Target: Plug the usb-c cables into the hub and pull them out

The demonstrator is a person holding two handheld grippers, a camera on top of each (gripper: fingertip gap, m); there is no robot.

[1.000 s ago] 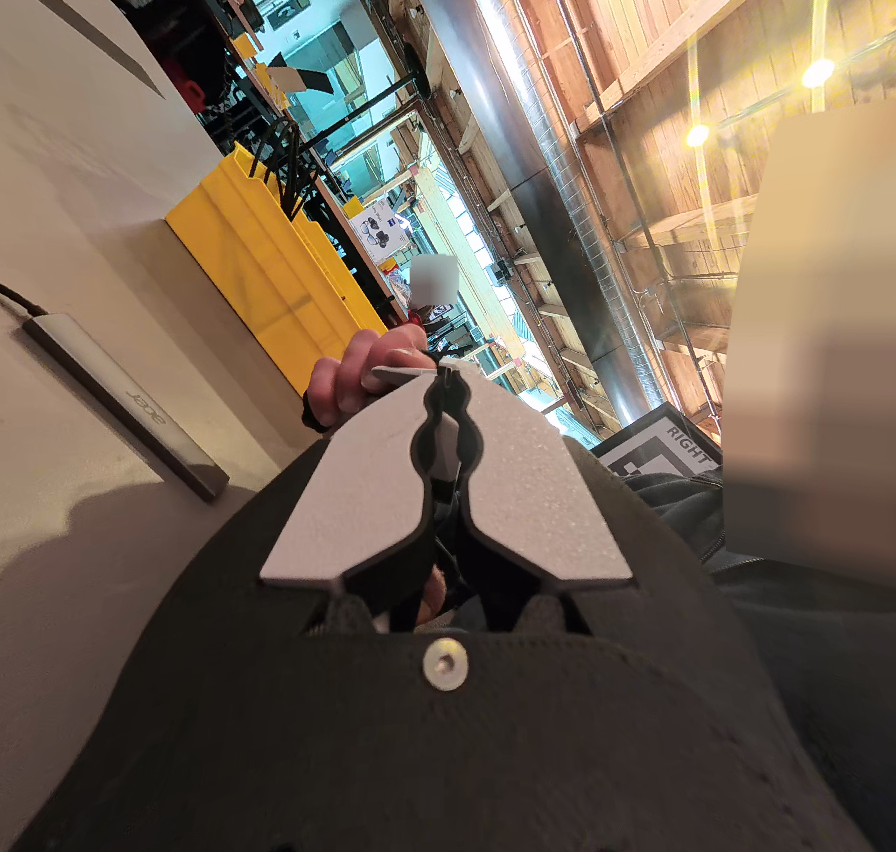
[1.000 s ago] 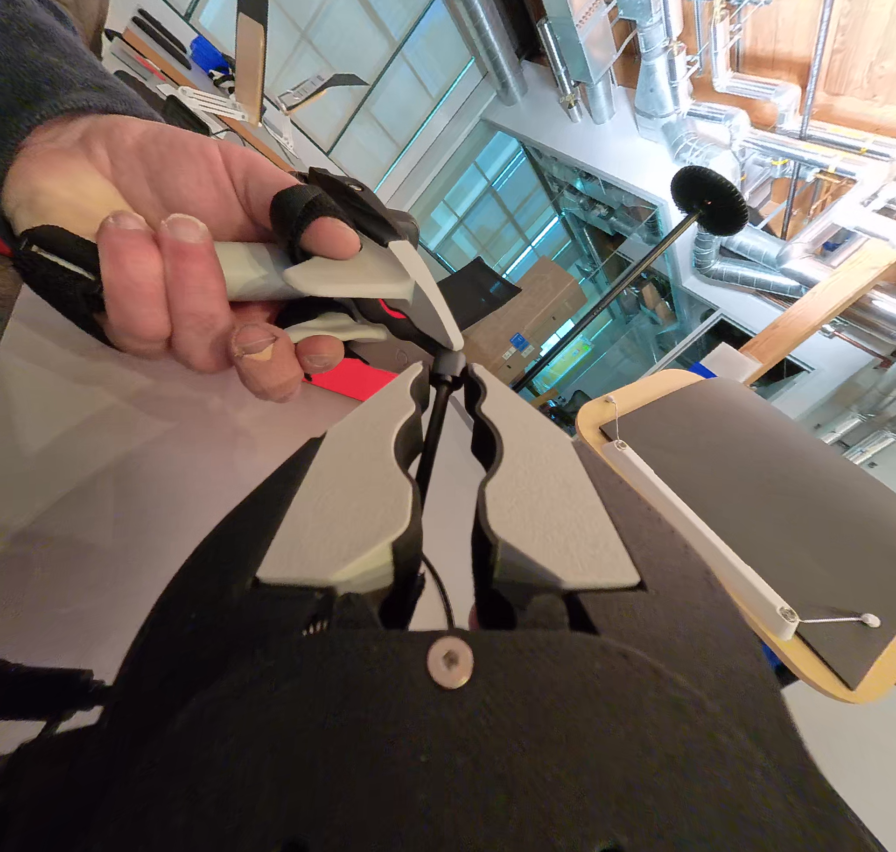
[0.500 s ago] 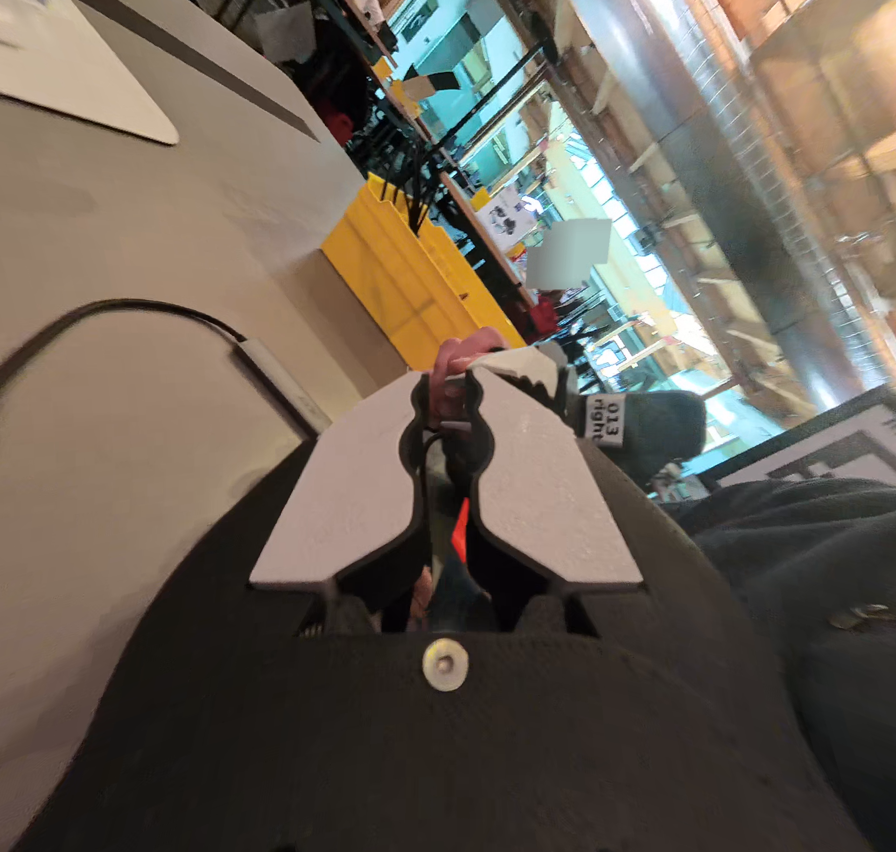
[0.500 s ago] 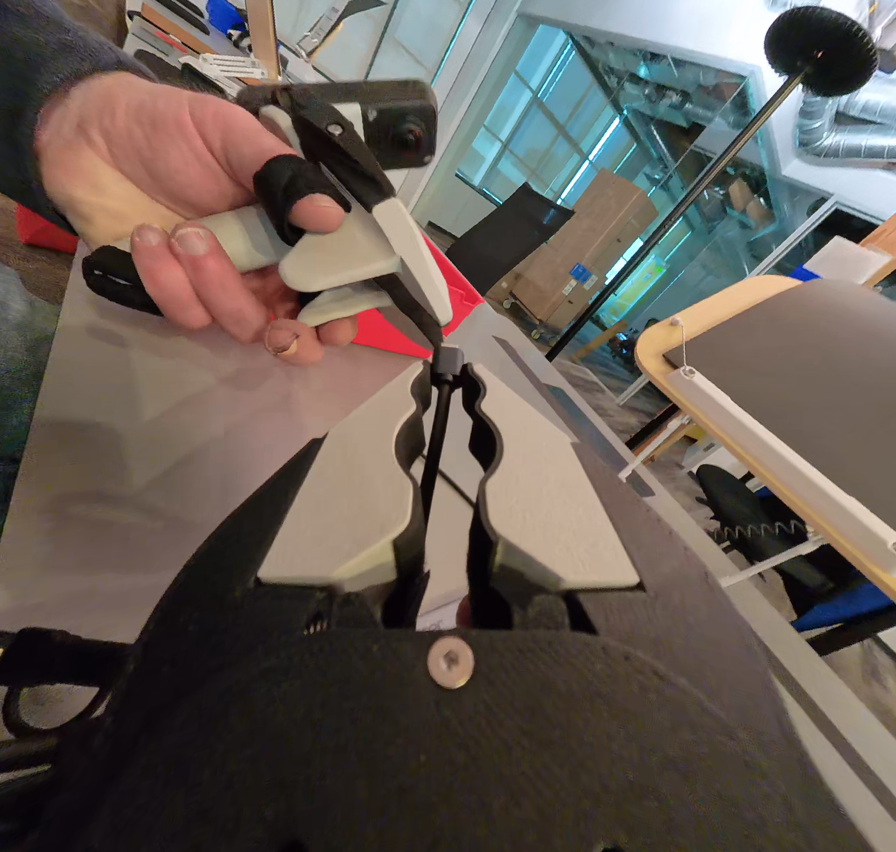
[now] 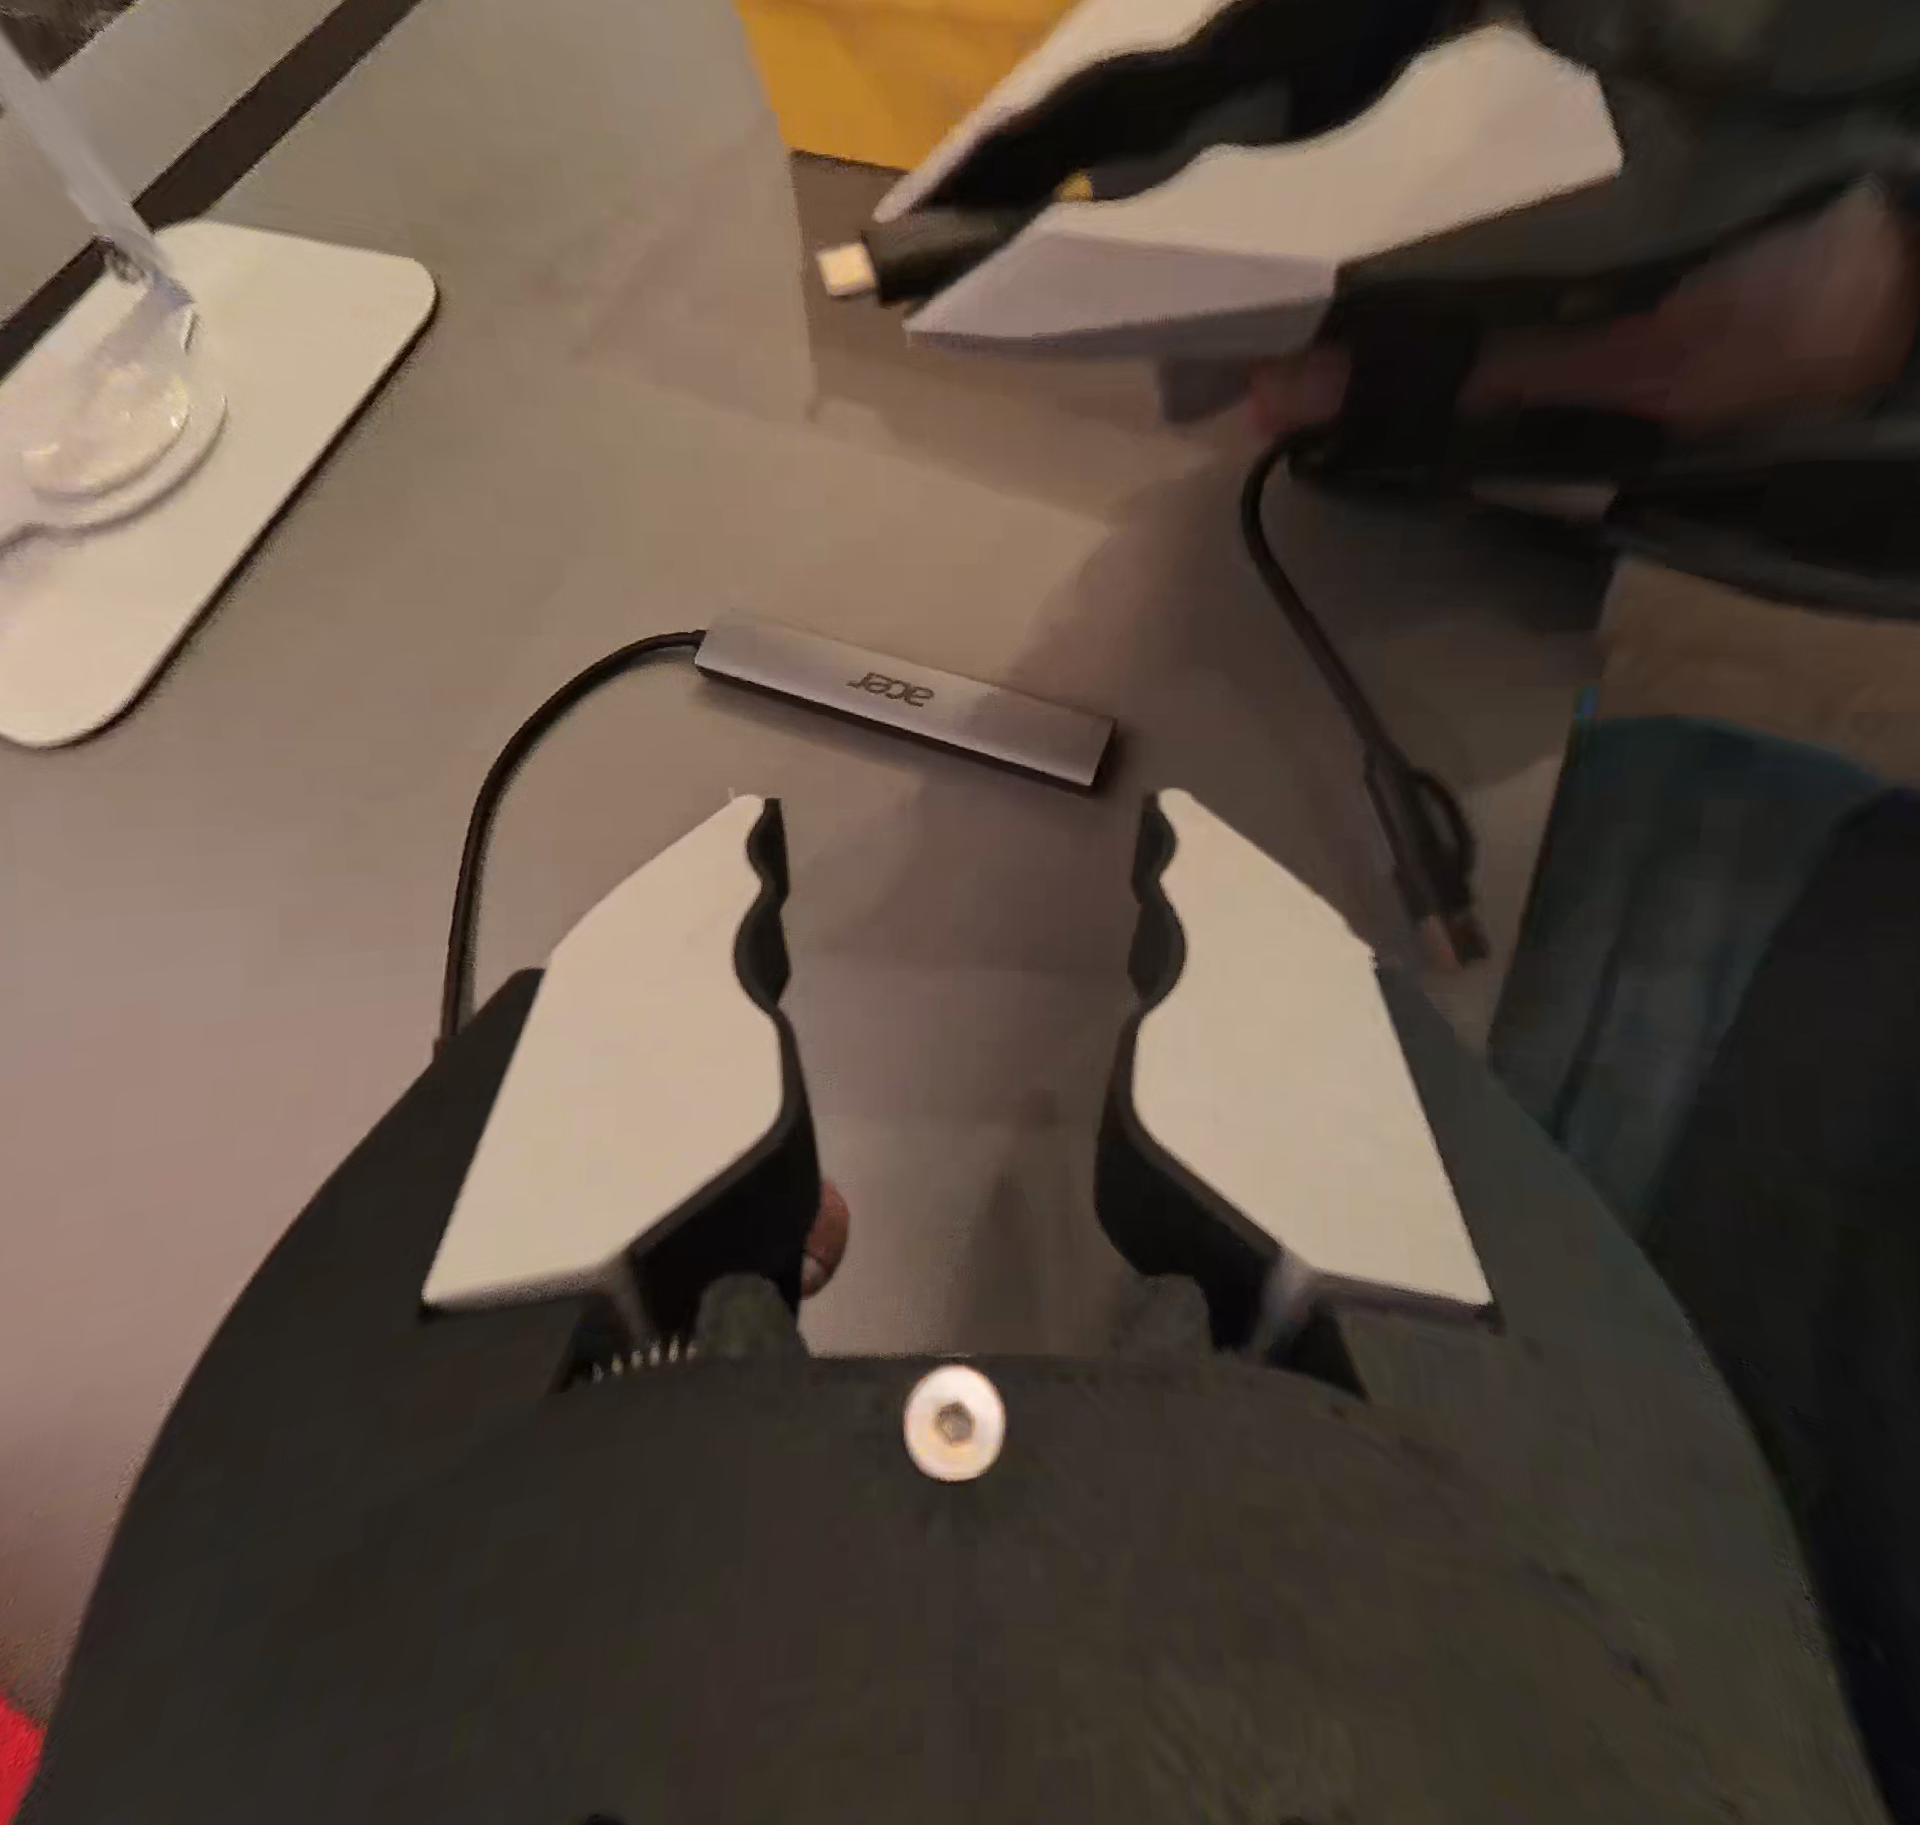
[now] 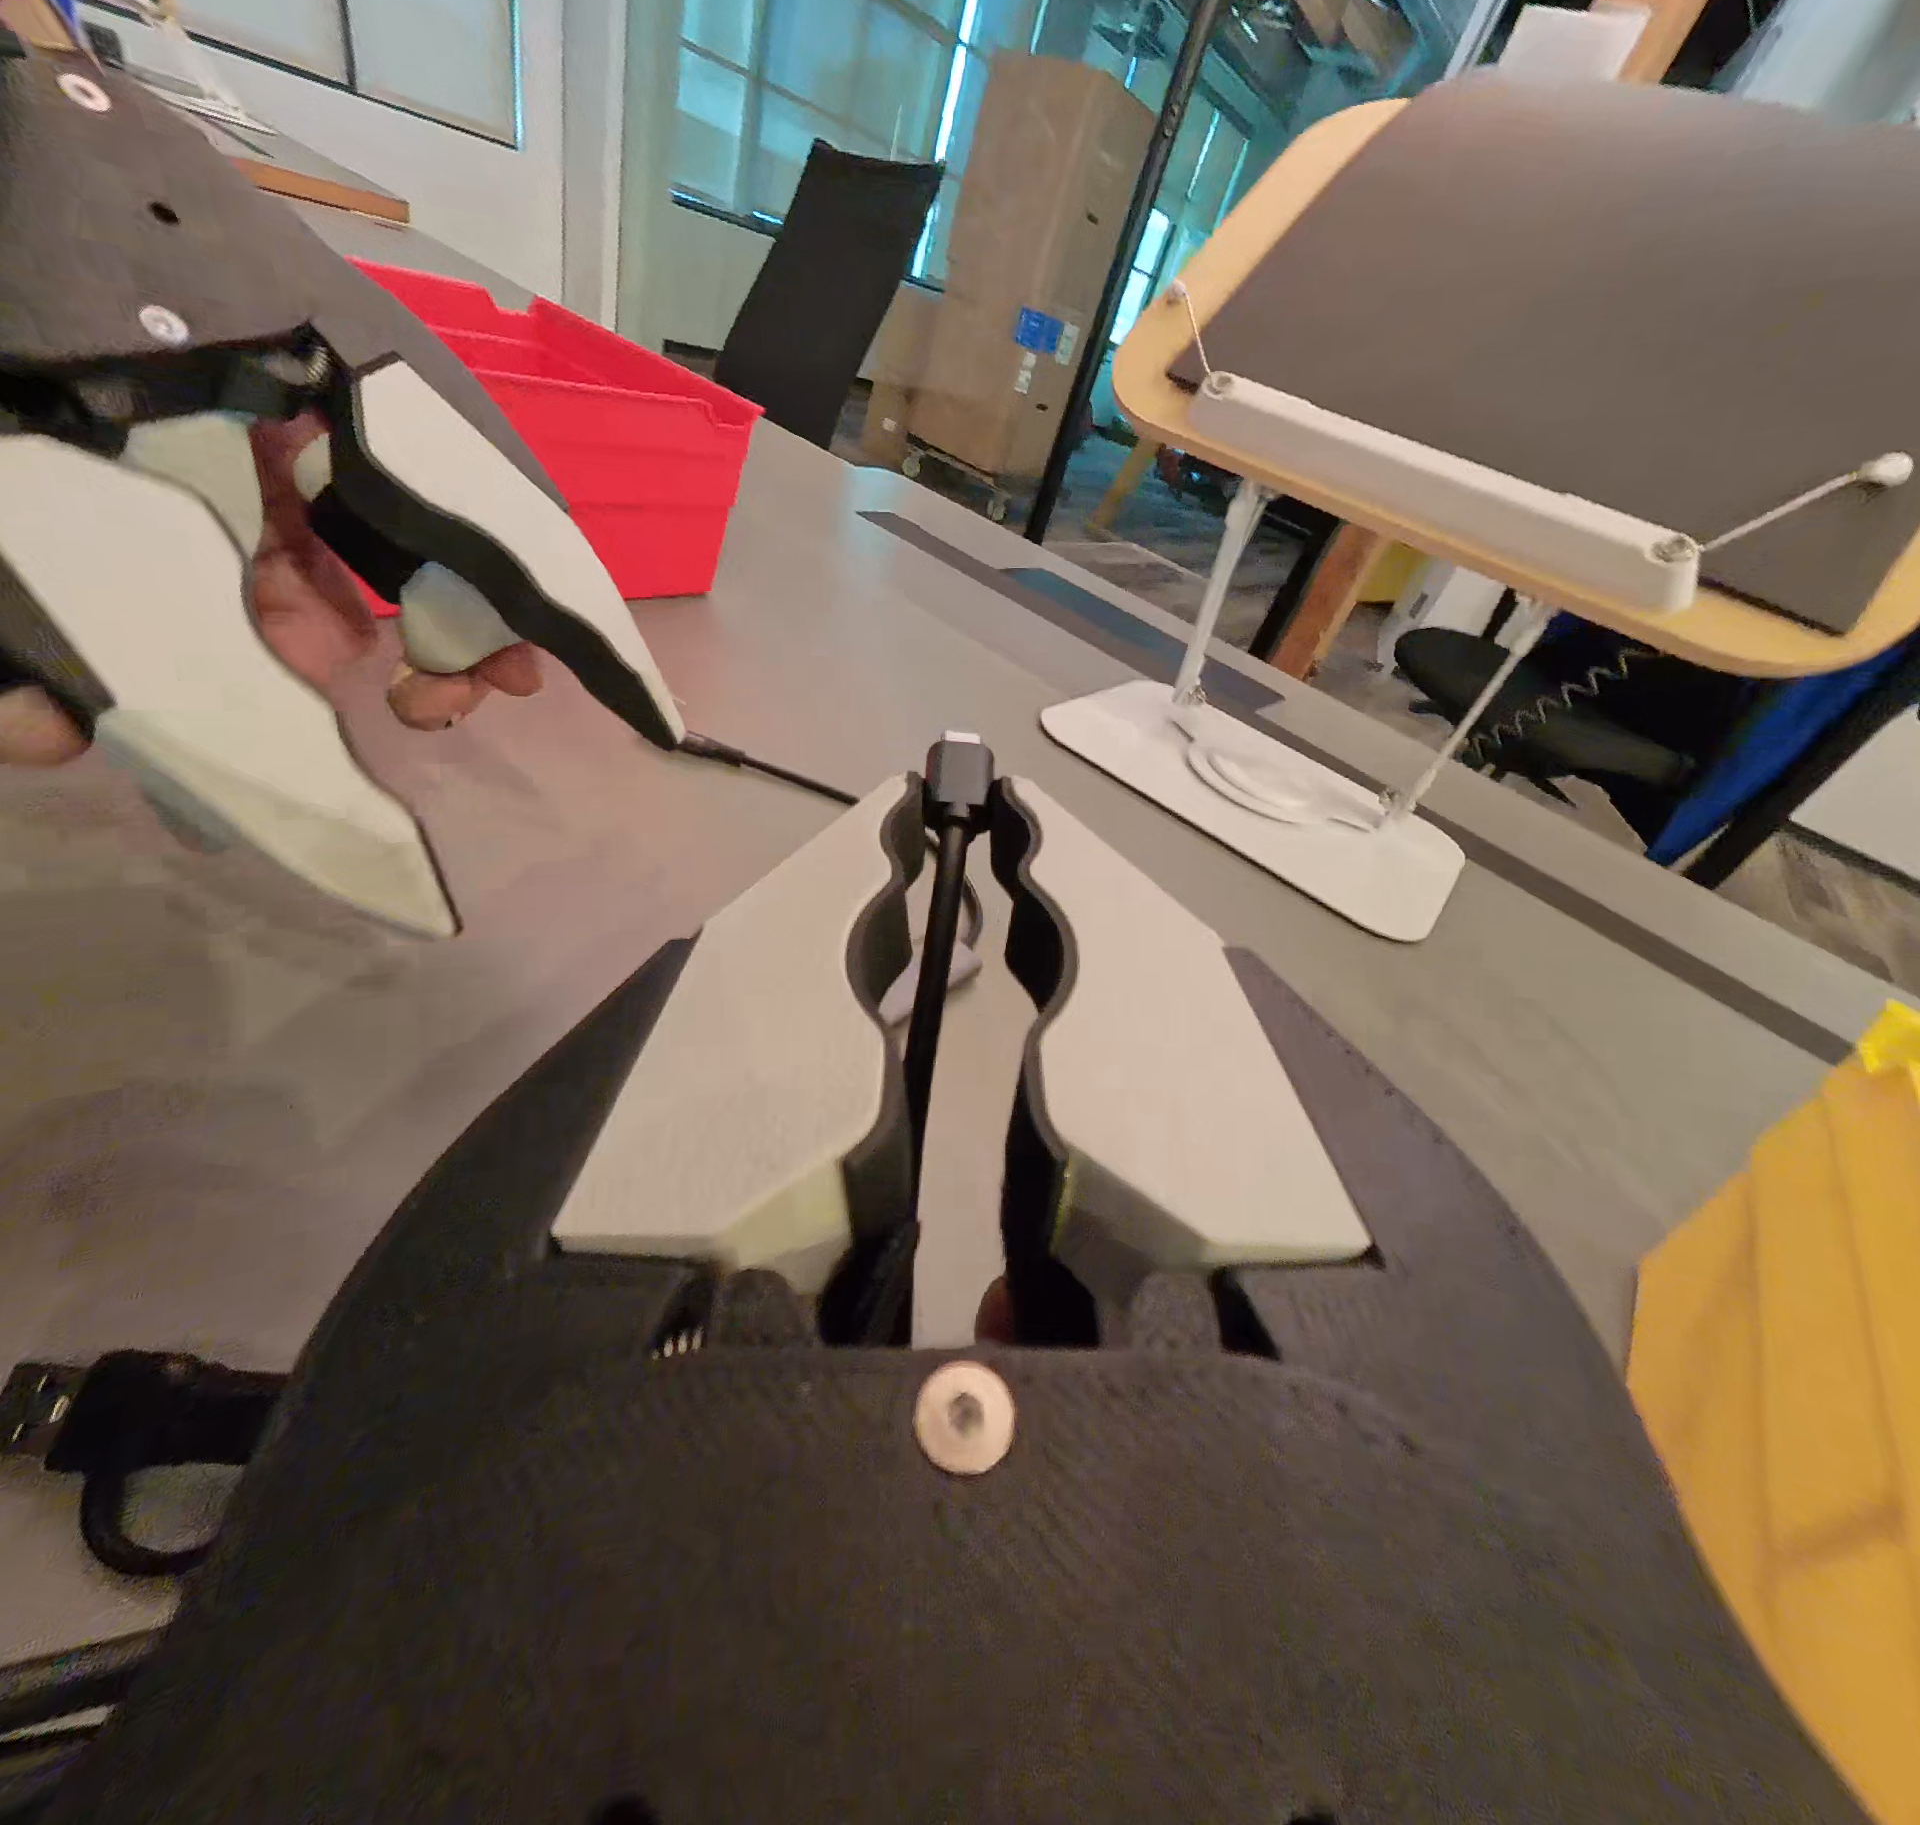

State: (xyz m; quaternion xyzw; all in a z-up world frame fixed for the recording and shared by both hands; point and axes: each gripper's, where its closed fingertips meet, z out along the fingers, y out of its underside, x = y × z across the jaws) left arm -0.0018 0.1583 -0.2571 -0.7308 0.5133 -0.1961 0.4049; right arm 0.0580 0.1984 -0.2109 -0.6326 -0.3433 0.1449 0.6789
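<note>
A slim grey hub (image 5: 904, 710) lies flat on the grey table (image 5: 623, 487), its black lead (image 5: 499, 788) curving off to the left. My left gripper (image 5: 956, 809) is open and empty, just short of the hub and above the table. My right gripper (image 6: 958, 788) is shut on a black USB-C cable (image 6: 940, 934), the silver-tipped plug (image 6: 961, 762) sticking out past the fingertips. In the left wrist view the right gripper (image 5: 899, 263) hovers beyond the hub with the plug (image 5: 883, 258) pointing left. More cable ends (image 5: 1444, 902) lie to the right of the hub.
A white stand base (image 6: 1247, 799) carrying a tilted wooden board (image 6: 1558, 321) stands at the back. A red bin (image 6: 613, 456) sits at the far left and a yellow bin (image 6: 1787, 1412) near right. The left gripper (image 6: 551, 830) shows open at the left. About 9 cm separates my left fingertips from my right. My left tips are roughly 8 cm from the slim grey hub (image 5: 904, 710).
Both views have swung down from the ceiling to the table. My left gripper was shut and is now open. My right gripper still holds the cable.
</note>
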